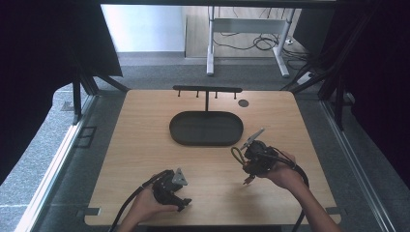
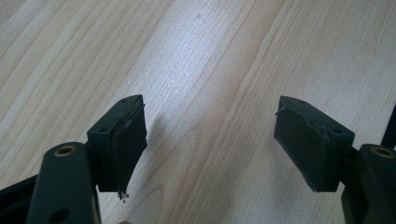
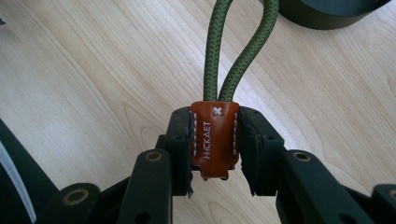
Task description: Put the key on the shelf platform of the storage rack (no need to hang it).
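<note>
Surface (image 1: 145, 145): light wood, mostly bare. At the far edge stands a black rack (image 1: 207, 89), a T-shaped bar with small pegs hanging under it, rising from a dark oval tray (image 1: 206, 128). Nothing hangs on the pegs; the tray looks empty from the high view. Small dark round spot just right of the rack, can't tell what it is.

Right claw (image 3: 215, 140): clenched on a keyring strap (image 3: 215, 140). Pads press both sides of its brown leather tab, which has white stitching and stamped lettering. An olive-green braided cord loop (image 3: 233, 51) runs out of the tab, up and away from the claw toward the tray's rim. In the high view this claw (image 1: 249, 157) sits in the person's right hand (image 1: 283, 171), near the tray's front-right edge, with the loop (image 1: 237, 155) sticking out on its left. A bit of metal shows under the tab, too small to identify.

Left claw (image 2: 210, 140): released, jaws wide apart, nothing between them, just bare wood below. High view puts it (image 1: 183, 202) near the front edge, well apart from the tray and rack.

Progress, my read: pickup is done, grip looks solid on the tab. Still left: carry the strap to the rack, slip the loop over a peg, let go. Roughly early-middle. Loop points forward, which suits hooking it on.
</note>
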{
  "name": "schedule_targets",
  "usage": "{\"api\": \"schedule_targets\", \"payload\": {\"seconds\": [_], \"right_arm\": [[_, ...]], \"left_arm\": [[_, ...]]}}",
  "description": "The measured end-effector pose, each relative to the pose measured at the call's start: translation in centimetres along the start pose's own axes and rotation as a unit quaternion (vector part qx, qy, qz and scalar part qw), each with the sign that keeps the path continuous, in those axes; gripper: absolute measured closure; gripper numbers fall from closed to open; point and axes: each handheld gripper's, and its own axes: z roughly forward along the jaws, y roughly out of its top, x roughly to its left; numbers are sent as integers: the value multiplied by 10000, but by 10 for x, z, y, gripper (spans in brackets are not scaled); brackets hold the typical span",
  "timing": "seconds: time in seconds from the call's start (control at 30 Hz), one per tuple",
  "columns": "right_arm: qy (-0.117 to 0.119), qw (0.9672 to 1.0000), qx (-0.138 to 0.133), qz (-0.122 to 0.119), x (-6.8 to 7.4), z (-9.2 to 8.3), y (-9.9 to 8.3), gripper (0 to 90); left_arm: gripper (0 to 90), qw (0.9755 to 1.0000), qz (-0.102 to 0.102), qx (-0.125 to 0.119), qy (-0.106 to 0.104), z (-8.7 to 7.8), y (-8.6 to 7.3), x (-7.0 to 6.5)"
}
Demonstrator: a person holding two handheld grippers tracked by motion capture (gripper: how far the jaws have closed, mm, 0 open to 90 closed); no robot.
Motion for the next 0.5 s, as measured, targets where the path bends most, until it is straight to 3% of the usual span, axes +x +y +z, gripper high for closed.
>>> {"api": "schedule_targets", "payload": {"seconds": [0.5], "right_arm": [[-17, 10000, 62, 27, -2, 5, -4, 669]], "left_arm": [[249, 9998, 81, 178, -14, 6, 1, -2]]}}
